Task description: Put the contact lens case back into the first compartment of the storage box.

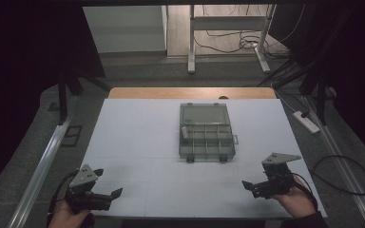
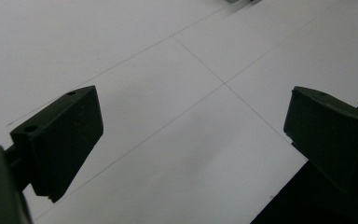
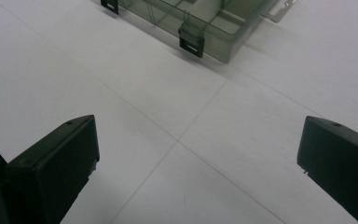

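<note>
A clear plastic compartment box [image 1: 206, 132] lies open in the middle of the white table [image 1: 138, 128], its lid folded back on the far side. Its near wall with two dark latches shows in the right gripper view, compartment box [image 3: 209, 28]. My left gripper [image 1: 108, 184] is held near the front left corner, jaws wide apart over bare table; left gripper [image 2: 193, 126] holds nothing. My right gripper [image 1: 253, 177] hovers near the front right, also open and empty; right gripper [image 3: 198, 154] points toward the box from well short of it.
A wooden strip [image 1: 190, 92] borders the table's far edge. A power strip [image 1: 306, 121] and cables [image 1: 342, 166] lie on the floor to the right. A metal rail [image 1: 40, 166] runs along the left. White desk legs [image 1: 191, 42] stand beyond.
</note>
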Available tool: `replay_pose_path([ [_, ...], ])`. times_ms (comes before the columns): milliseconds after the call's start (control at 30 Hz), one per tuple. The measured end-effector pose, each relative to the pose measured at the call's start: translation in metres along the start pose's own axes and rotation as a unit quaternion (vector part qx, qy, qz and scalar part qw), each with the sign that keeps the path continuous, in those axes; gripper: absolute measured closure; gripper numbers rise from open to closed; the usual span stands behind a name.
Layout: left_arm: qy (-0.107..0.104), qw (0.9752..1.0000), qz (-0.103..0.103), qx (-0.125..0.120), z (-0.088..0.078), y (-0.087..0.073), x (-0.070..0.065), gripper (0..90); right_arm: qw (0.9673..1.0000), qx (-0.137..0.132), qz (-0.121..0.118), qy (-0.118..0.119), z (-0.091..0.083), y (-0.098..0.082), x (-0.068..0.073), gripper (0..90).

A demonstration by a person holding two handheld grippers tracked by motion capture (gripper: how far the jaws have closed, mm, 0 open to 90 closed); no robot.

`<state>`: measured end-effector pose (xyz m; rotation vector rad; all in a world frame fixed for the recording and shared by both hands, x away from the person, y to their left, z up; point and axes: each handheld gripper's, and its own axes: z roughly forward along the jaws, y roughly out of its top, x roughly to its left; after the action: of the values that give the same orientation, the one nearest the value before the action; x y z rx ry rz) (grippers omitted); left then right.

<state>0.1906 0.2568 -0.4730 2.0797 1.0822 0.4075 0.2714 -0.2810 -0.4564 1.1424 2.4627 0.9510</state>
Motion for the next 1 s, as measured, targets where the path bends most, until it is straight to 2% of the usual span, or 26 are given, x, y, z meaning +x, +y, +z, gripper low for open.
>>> replay_pose_path([
  [533, 0.001, 1.0, -0.001, 0.0, 0.0, 0.0, 0.0, 4.5, 0.9993, 0.004, 0.025, -0.027, -0.014, -0.015, -0.005, 0.0],
  [1000, 0.002, 1.0, -0.001, 0.001, 0.0, 0.0, 0.0, 4.5, 0.9984, 0.008, 0.036, -0.043, -0.022, -0.024, -0.007, 0.0],
])
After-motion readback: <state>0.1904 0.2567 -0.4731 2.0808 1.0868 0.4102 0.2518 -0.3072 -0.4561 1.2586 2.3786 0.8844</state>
